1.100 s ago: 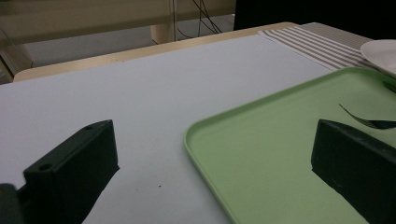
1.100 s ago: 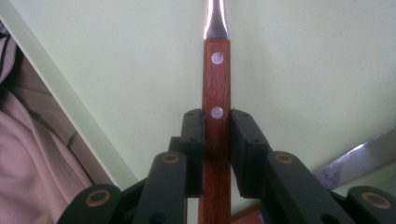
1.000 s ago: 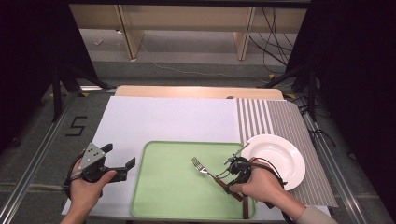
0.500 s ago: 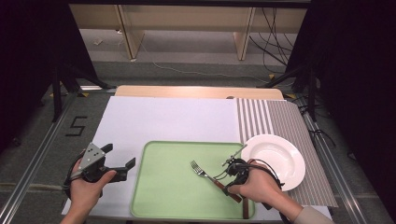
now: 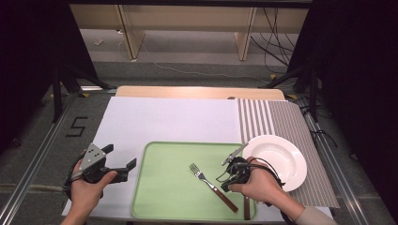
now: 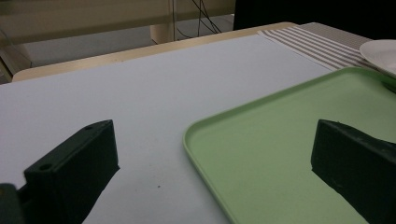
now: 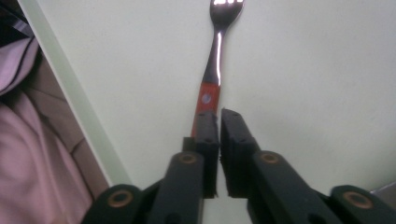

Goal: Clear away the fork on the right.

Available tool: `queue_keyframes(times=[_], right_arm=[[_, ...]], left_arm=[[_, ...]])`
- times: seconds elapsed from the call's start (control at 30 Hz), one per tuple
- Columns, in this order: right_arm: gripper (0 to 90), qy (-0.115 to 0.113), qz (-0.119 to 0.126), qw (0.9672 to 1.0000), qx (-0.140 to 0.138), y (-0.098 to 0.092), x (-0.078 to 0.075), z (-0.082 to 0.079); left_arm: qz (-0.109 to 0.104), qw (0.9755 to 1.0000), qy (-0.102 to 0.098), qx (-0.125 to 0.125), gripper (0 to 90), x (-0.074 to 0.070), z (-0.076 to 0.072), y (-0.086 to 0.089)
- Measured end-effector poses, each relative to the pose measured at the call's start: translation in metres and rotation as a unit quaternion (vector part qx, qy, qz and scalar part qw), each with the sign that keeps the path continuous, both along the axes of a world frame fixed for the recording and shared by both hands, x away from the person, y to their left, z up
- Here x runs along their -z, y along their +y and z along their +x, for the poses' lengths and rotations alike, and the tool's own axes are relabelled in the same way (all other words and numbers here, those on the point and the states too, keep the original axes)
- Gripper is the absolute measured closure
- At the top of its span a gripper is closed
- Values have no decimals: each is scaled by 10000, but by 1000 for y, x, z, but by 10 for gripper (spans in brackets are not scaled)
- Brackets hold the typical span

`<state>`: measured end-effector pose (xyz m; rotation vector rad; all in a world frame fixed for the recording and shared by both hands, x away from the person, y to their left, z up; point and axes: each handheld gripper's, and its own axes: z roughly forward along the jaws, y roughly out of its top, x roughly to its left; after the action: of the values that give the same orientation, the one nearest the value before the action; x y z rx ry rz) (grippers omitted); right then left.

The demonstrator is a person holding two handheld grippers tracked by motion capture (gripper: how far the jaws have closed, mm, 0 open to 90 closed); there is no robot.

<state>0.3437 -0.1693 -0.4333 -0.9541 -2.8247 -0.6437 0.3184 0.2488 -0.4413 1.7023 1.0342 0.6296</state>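
Right gripper (image 5: pixel 224 172) is held low over the green tray (image 5: pixel 164 197) near its right edge, and its jaws have just been closing; in the right gripper view they are seen nearly together with nothing between the pads, the fork (image 7: pixel 212 70) lying just beyond and left of the tips. The fork (image 5: pixel 213 186) is laid diagonally toward the tray's front right corner. Left gripper (image 5: pixel 119 161) is kept wide open and empty at the tray's left edge.

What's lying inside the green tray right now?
A fork with a reddish-brown handle lies on the green tray, tines toward the far side. The right gripper has its jaws closed over the handle's near end, which they cover.
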Motion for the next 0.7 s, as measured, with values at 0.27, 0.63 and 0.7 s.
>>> queue_keyframes(times=[0.27, 0.63, 0.7], right_arm=[[900, -155, -25, 9995, -281, 13, 3, 4], [900, -206, -27, 9985, -497, 32, 6, 8], [900, -233, -42, 9984, -517, 35, 6, 8]], left_arm=[[-12, 10000, -18, 11, 2, 0, 0, 0], [-3, 10000, -11, 1, 0, -1, 0, 0], [-3, 10000, -7, 2, 0, 0, 0, -1]])
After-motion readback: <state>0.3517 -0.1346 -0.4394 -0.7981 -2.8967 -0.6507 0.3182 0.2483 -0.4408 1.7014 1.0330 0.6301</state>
